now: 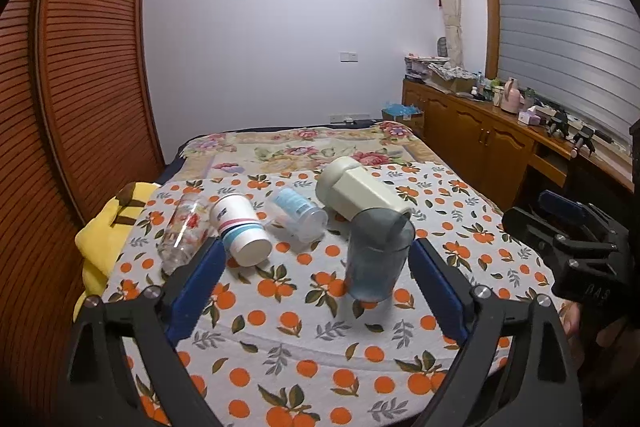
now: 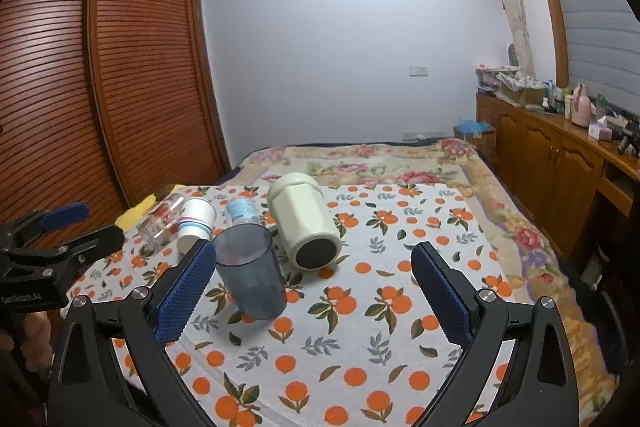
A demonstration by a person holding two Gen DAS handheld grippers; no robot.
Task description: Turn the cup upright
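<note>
**Blue cup stands up on the orange cloth**

Both tongs are open wide and hold nothing. The left gripper (image 1: 316,279) has the blue cup (image 1: 378,259) between its fingers, close to the right one, but not touching. The right gripper (image 2: 314,287) has the cup just beside its left finger.

The cloth (image 1: 280,339) is white with oranges and leaves. It lies on a bed with a flowery blanket (image 1: 296,147).

The blue cup is see-through and stands upright, mouth up. Behind it lie a cream cup (image 1: 360,193), a clear blue cup (image 1: 296,213), a paper cup (image 1: 240,229) and a glass (image 1: 184,231), all on their sides.

Farther back are a brown wardrobe (image 1: 88,99), a wooden cabinet (image 1: 480,139) and a white wall.
</note>
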